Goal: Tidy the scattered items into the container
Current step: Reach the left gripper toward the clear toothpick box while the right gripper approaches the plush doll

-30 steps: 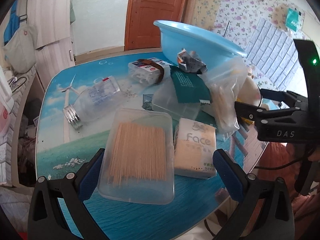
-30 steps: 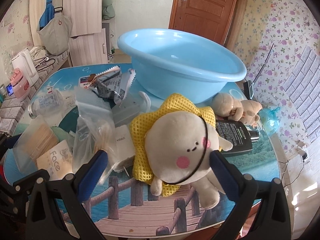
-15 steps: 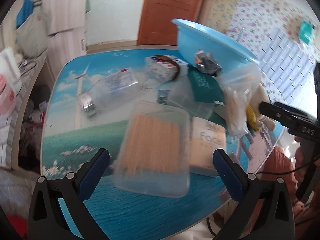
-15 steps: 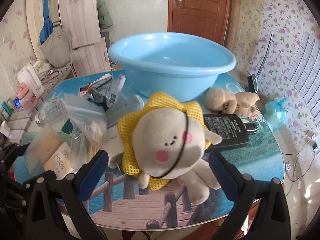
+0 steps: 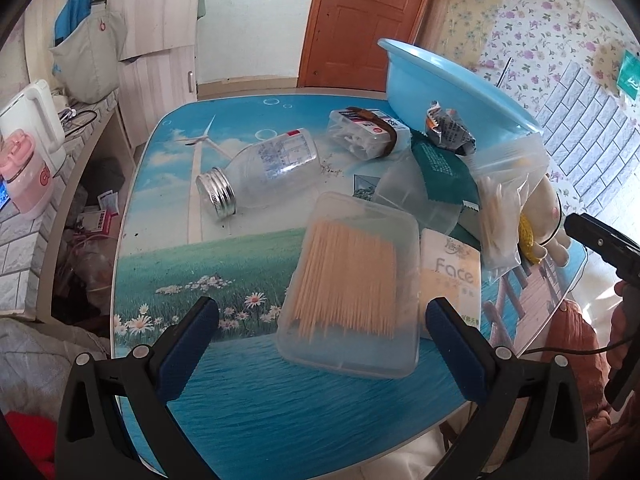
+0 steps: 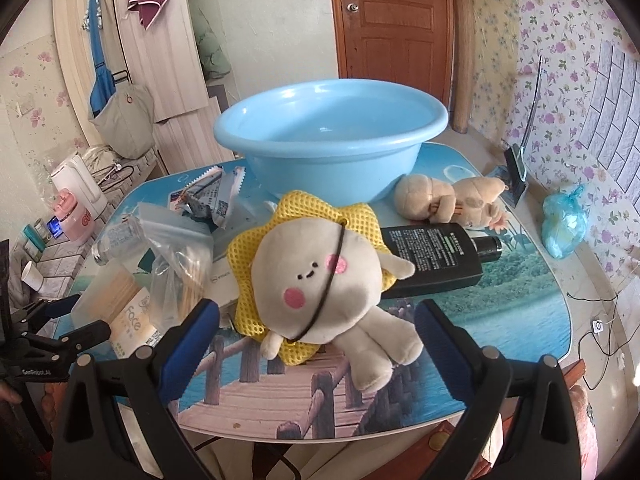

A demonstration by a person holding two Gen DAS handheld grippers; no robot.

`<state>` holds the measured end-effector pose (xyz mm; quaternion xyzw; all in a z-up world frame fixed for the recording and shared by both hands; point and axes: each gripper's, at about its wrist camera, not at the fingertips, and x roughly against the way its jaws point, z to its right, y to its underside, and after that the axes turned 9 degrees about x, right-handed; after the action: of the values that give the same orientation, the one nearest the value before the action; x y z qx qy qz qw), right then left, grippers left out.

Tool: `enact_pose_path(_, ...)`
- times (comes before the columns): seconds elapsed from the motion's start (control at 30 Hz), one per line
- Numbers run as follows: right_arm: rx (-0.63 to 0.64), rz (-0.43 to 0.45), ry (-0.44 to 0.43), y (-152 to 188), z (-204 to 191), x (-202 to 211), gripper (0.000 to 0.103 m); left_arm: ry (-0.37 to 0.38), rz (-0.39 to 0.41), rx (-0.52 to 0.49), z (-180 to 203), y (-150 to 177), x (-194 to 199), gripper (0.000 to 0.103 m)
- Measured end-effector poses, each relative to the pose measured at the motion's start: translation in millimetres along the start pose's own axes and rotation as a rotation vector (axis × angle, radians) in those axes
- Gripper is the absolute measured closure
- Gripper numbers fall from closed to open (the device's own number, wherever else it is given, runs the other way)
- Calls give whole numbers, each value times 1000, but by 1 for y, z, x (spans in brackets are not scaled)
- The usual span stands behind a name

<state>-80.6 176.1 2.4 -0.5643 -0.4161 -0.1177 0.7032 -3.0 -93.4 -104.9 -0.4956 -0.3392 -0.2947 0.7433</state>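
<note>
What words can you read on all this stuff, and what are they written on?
"Face": on the tissue pack beside the clear toothpick box.
Glass bottle label: too small to read.
Black bottle print: too small to read.
Crumpled wrapper and green packet: blurred, unreadable.

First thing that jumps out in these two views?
The big light-blue basin at the far side of the table, with nothing visible in it, and the round-faced plush toy in a yellow mesh collar lying just ahead of the open right gripper. In the left wrist view, a clear box of toothpicks sits right before the open left gripper, with a capped glass bottle on its side beyond.
</note>
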Motion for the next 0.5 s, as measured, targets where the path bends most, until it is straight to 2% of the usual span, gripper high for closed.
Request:
enact_pose_path(0.3,-6,5,-5,10,12,3,3,-75,10,-51,9,-4,2,0)
enact_pose_path(0.5,0,12,11,9,13,5,3,-60,3,-60,3,-2,4,0)
